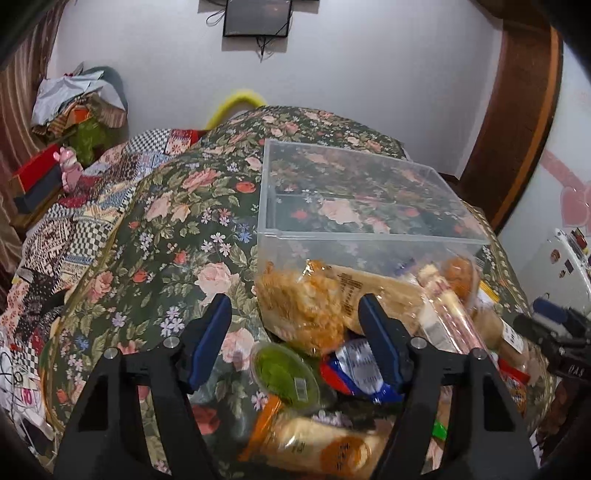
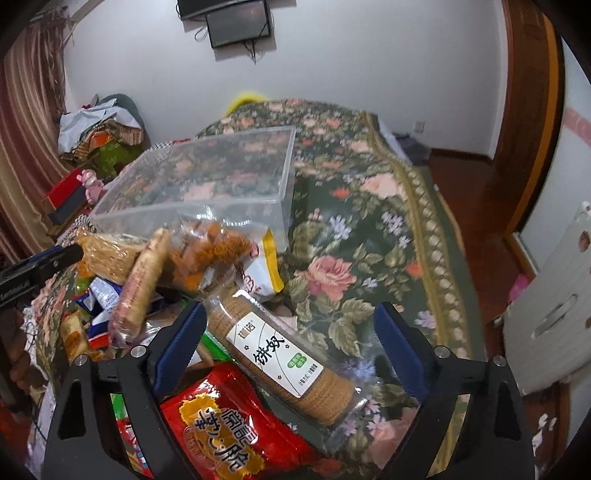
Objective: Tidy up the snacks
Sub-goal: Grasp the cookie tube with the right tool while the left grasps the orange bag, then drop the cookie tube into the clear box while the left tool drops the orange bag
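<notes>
A heap of snack packs lies on the floral cloth point(image 1: 177, 221) in front of an empty clear plastic box point(image 1: 369, 238). My left gripper point(image 1: 294, 301) is open above the heap, its fingers either side of a clear bag of orange puffed snacks point(image 1: 306, 314) without touching it; a green cup point(image 1: 284, 373) and a blue-and-white packet point(image 1: 360, 365) lie below. My right gripper point(image 2: 291, 308) is open over a sleeve of round brown biscuits point(image 2: 284, 354), with a red bag point(image 2: 221, 417) close to the camera. The clear box point(image 2: 192, 206) stands behind a pink biscuit roll point(image 2: 140, 284).
A patchwork quilt point(image 1: 74, 229) and piled clutter point(image 1: 77, 107) lie to the left. To the right are a wooden door frame point(image 2: 528, 110), red-brown floor point(image 2: 476, 221) and a white appliance point(image 2: 554, 310). A dark screen point(image 1: 256, 16) hangs on the back wall.
</notes>
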